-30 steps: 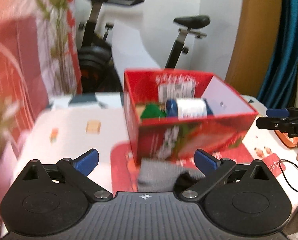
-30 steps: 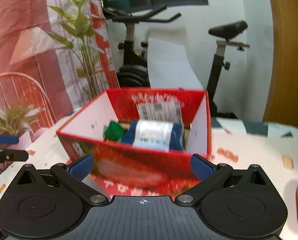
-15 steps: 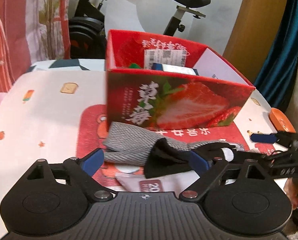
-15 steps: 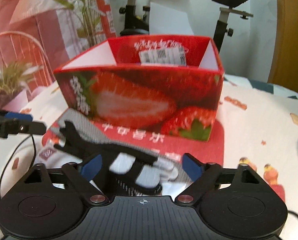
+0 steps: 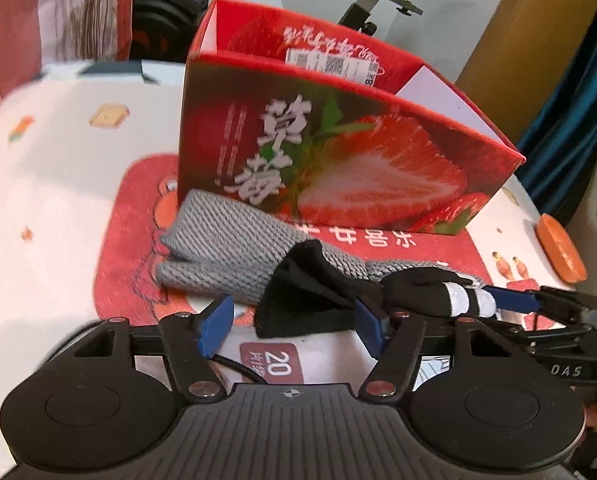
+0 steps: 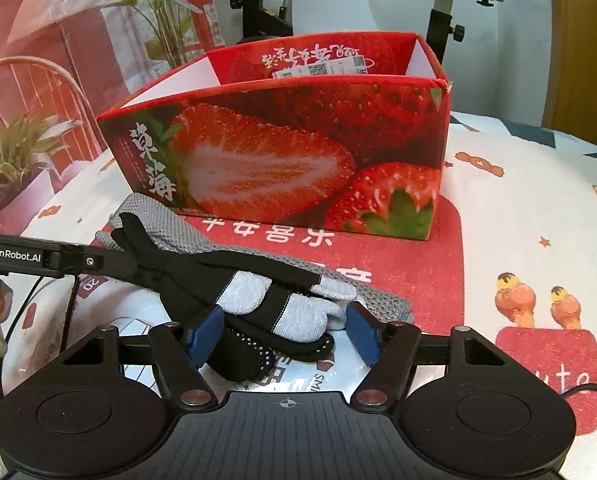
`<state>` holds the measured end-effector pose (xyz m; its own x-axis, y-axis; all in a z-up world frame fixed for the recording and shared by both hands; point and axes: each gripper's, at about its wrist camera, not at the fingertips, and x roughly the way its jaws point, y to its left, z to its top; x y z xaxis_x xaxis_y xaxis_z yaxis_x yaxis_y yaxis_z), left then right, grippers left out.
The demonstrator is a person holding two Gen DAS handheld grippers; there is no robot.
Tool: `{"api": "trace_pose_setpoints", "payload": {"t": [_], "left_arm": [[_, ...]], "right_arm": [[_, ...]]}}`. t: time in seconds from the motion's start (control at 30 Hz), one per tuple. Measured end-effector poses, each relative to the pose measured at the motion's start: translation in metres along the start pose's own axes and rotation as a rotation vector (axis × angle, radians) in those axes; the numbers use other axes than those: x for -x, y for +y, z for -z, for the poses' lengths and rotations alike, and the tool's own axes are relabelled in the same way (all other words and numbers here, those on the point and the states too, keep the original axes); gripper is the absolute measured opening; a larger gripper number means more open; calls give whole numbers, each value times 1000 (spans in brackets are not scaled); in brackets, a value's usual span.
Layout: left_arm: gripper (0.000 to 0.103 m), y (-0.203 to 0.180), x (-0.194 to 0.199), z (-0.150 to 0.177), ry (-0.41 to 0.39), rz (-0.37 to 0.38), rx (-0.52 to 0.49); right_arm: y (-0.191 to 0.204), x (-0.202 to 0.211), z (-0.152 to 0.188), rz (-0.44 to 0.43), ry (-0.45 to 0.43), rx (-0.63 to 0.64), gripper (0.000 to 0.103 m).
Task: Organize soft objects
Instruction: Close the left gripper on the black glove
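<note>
A black glove with grey-white patches [image 6: 258,300] lies across a grey knitted piece [image 5: 226,248] in front of the red strawberry box [image 5: 338,160]. My left gripper [image 5: 294,326] straddles the glove's black cuff [image 5: 306,304]; its jaws are closing, and the left pad stands apart from the cloth. My right gripper [image 6: 284,334] straddles the glove's finger end with its jaws closing, and the pads do not squeeze it. In the left wrist view, a blue-padded finger [image 5: 510,302] of the right gripper reaches in from the right.
Under the glove lies a white packet [image 5: 274,360] on a red mat [image 6: 450,264] over a patterned tablecloth. A cable [image 6: 70,300] runs at the left. An orange object [image 5: 558,252] sits at the table's right edge. A potted plant [image 6: 14,160] and an exercise bike stand behind.
Both grippers have sunk from above the box to the glove in front of it. Their jaws have narrowed around the glove's two ends.
</note>
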<state>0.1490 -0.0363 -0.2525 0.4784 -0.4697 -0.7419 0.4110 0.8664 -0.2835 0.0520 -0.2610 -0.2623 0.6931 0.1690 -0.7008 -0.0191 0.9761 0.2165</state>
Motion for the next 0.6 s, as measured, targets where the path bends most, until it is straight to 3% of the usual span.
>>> {"api": "trace_pose_setpoints", "payload": {"t": [0.27, 0.43, 0.5, 0.6], "left_arm": [[70, -3, -20, -1, 35, 39, -27], [69, -2, -23, 4, 18, 44, -31], [62, 1, -20, 8, -5, 51, -13], [43, 7, -15, 12, -21, 36, 25]], "right_arm": [[-4, -5, 2, -13, 2, -11, 60], [-7, -6, 3, -29, 0, -30, 59], [-8, -8, 2, -33, 1, -32, 59], [-6, -11, 2, -30, 5, -20, 59]]}}
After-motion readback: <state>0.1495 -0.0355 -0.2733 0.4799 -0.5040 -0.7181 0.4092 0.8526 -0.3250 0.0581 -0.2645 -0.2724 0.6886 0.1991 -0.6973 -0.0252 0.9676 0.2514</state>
